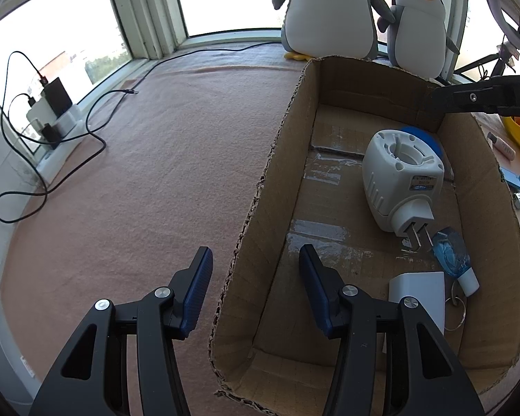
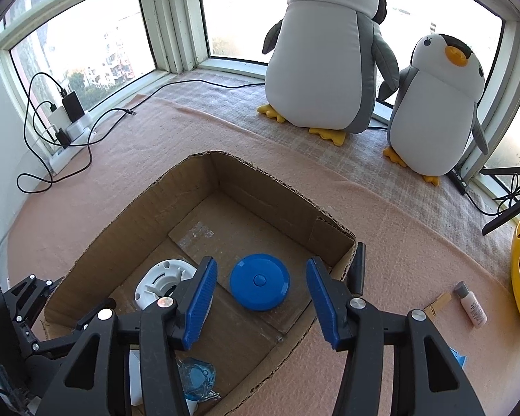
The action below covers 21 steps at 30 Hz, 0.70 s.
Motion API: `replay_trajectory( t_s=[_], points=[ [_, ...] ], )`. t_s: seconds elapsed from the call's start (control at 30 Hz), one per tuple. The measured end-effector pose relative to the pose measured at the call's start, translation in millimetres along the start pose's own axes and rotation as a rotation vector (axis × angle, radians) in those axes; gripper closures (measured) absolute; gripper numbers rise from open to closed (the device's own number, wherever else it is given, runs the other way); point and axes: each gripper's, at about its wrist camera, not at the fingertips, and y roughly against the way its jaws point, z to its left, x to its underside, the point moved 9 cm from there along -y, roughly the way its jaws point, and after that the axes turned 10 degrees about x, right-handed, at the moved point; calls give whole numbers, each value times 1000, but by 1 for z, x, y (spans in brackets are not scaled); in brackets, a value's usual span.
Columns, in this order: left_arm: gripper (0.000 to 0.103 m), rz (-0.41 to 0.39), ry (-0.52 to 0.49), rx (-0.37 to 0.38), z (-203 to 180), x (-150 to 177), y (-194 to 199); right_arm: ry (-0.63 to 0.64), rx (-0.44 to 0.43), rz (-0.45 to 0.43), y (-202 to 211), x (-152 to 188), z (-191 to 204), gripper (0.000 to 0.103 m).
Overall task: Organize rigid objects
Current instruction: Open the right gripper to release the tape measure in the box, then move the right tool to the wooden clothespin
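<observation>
Pink blanket by the windows, cardboard box on it. Left gripper fingers straddle the box's left wall, gripping nothing. Right gripper fingers apart, empty, above blue disc in the box beside white plug unit.

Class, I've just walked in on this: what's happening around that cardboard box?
A person is tidying small hard items into a cardboard box on a pink blanket, with a gripper in each hand. The left gripper straddles the box's near wall, jaws apart. The right gripper hangs open and empty above a blue round disc on the box floor. A white plug-in device and a blue keyring bottle lie inside too. A small tube lies on the blanket outside the box.
</observation>
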Motion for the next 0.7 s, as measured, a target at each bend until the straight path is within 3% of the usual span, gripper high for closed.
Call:
replay_trajectory(
  t_s=[0.47, 0.7],
  points=[
    [51, 0, -3, -1, 0, 0, 1, -122, 82, 1, 18, 14, -65, 53],
    [51, -1, -3, -2, 0, 0, 1, -316, 98, 81, 6, 40, -129, 53]
  ],
)
